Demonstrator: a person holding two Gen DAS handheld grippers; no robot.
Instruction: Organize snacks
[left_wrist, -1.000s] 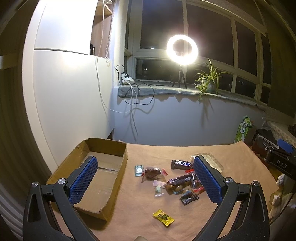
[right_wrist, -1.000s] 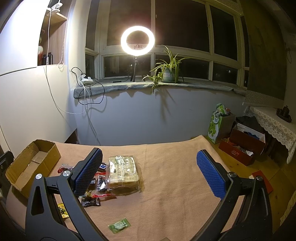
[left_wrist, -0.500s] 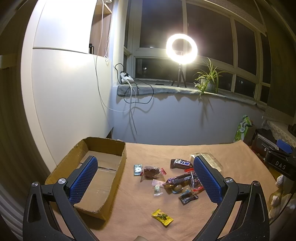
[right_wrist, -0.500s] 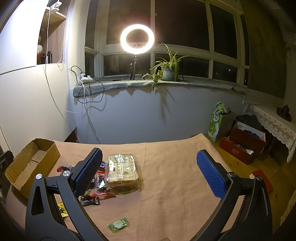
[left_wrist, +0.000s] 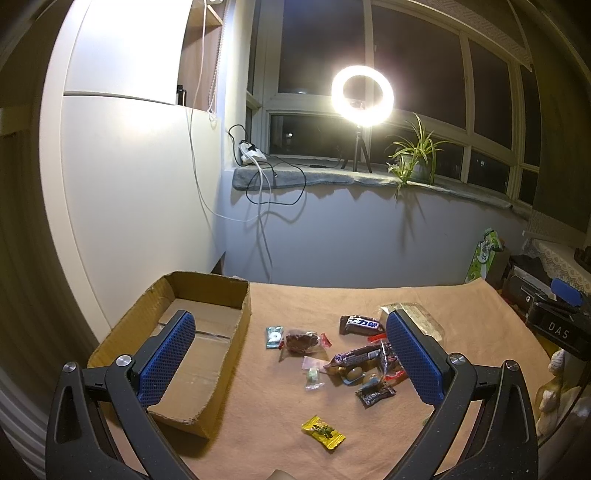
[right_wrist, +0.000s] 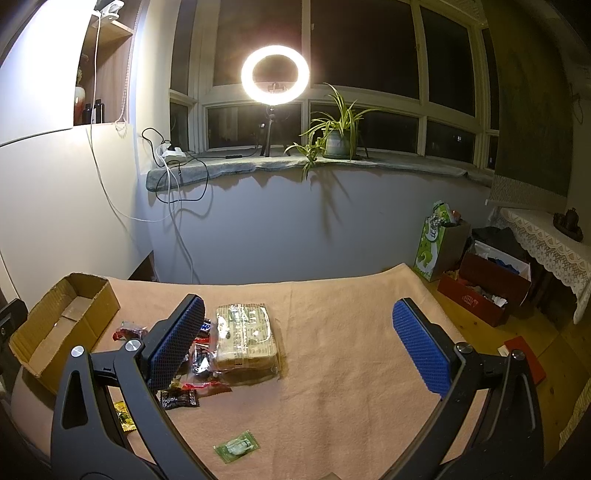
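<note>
A: What are you looking at, starting with the biggest thing?

B: The bench (right_wrist: 332, 369), covered in a tan cloth. Next the cardboard box (left_wrist: 207, 295) at its left edge, open on top with nothing in it that I can see.

A: And your claws?

B: My left claw (left_wrist: 288, 354) hangs wide above the bench, one finger over the box and the other over the snack pile, gripping nothing. My right claw (right_wrist: 306, 347) is just as wide and also empty, above the middle of the bench.

A: Where are the snacks?

B: The largest is a clear-wrapped block pack (right_wrist: 245, 339) near the middle of the bench, toward the far edge. Touching its left side is a heap of small wrappers: a dark chocolate bar (left_wrist: 360, 324) at the back, a purple bar (left_wrist: 354, 357) in front of it, and a small black packet (right_wrist: 179, 399) on the near side.

A: Anything apart from the heap?

B: A brown candy in clear wrap (left_wrist: 301, 340) between the heap and the box, with a small green-and-white packet (left_wrist: 274, 336) just beside it. A yellow candy (left_wrist: 323, 432) lies alone toward the near edge, and a green packet (right_wrist: 236, 445) lies by itself close to the near edge
</note>
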